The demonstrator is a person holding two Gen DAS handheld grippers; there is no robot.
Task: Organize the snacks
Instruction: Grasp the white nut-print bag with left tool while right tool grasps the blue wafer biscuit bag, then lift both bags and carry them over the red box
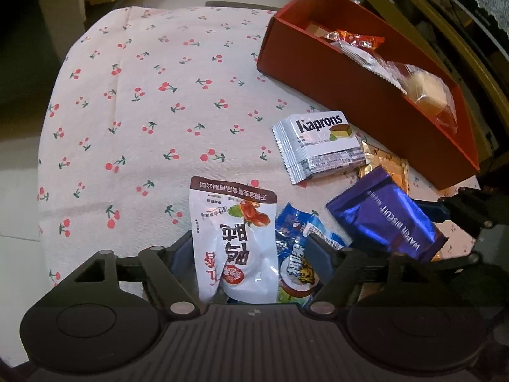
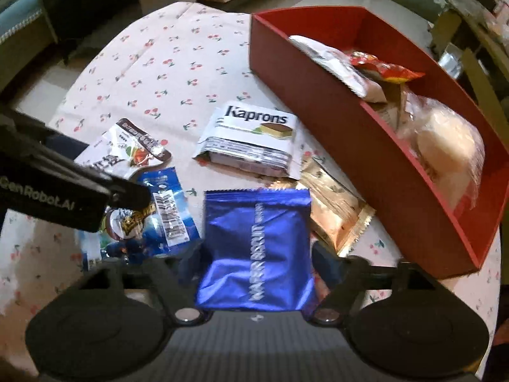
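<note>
purple wafer packet [image 2: 257, 248]: between the right gripper [image 2: 257, 264] jaws, spread, not clearly pinching
white pouch [image 1: 235, 242]: between the spread left gripper [image 1: 251, 251] jaws
red box [image 2: 321, 102]: holds snacks, on cherry-print surface [image 1: 143, 95]

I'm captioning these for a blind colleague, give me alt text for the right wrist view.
The right tongs sit open around a shiny blue foil wafer biscuit packet on a cherry-print tablecloth. Beyond it lie a white Kaprons cake packet and a gold wrapper, beside a long red cardboard box already holding snacks.
</note>
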